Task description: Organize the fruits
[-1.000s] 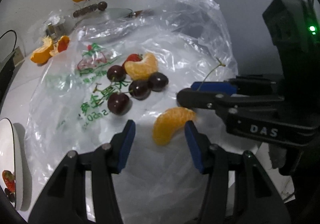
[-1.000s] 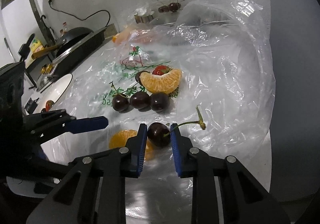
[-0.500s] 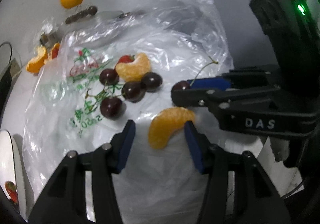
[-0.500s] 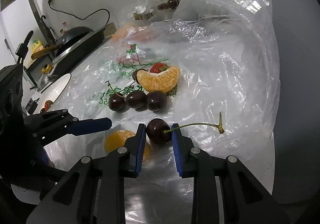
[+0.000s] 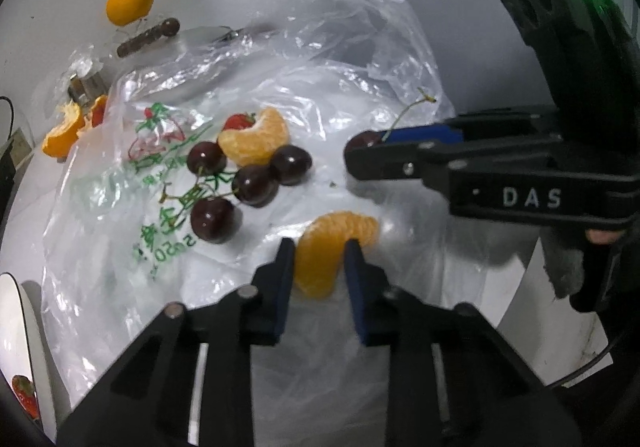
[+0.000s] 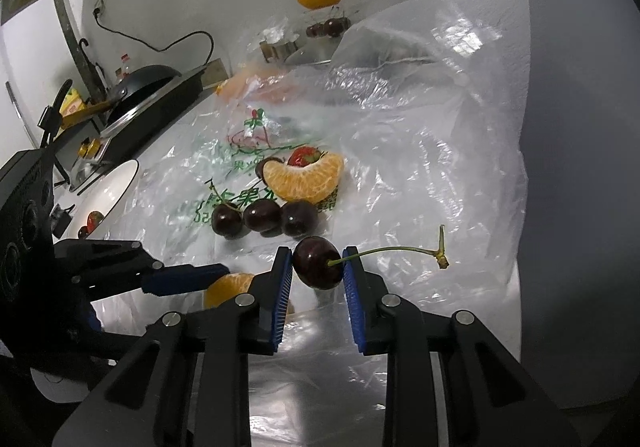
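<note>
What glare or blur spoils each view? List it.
Left wrist view: fisheye bends the edges; plastic bag shows glare patches; orange segment between the left gripper is sharp. Right wrist view: wall overexposed; cherry in the right gripper is sharp.

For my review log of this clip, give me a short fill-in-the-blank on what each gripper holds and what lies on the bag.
1. The right gripper is shut on a dark ____ with a long stem.
2. The left gripper grips an orange ____.
3. The plastic bag bears printing in ____ ink.
4. A red ____ lies behind the larger orange piece.

Missing words: cherry; segment; green; strawberry
</note>
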{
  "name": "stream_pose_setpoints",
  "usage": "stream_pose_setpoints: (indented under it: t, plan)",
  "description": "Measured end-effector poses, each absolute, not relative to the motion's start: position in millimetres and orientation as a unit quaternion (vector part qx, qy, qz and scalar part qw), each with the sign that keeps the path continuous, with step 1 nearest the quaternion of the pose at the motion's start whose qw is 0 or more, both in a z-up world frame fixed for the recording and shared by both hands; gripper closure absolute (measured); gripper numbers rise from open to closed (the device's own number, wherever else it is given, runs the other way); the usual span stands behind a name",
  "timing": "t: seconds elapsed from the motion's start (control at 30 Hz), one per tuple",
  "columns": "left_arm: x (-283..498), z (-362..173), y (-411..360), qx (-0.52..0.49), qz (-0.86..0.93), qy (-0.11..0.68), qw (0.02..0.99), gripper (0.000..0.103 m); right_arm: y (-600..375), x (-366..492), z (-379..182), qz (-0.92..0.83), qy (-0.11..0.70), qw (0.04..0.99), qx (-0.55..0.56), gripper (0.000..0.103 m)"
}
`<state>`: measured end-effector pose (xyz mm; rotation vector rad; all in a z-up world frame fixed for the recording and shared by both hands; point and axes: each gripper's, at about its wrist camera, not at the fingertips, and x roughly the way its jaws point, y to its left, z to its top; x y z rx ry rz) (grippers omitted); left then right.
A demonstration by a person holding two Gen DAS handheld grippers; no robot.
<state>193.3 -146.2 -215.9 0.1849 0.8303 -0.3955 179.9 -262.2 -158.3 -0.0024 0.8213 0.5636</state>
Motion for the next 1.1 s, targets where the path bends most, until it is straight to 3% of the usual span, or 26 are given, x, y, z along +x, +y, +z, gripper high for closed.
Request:
stream_pose_setpoints:
  t: [0.43,0.7,1.1]
  plan:
    - [186.1,-211.7,-140.3,0.078,-0.207,0.395,0.892,0.085,-265.3,173.9,-150.9,0.256,0.383,0.887,-0.007,0.076]
    - [189.3,-220.9,-148.5,0.127,-0.228,0.395,0.881,0.074,-264.2,174.2,-154.0,0.252,0.389,0.886,-0.007,0.076]
    - [194.8,-219.8,-159.3,0.156,-0.244,0.378,0.880,0.078,-270.7,175.0,-151.9,0.242,0.385,0.891,-0.002,0.076]
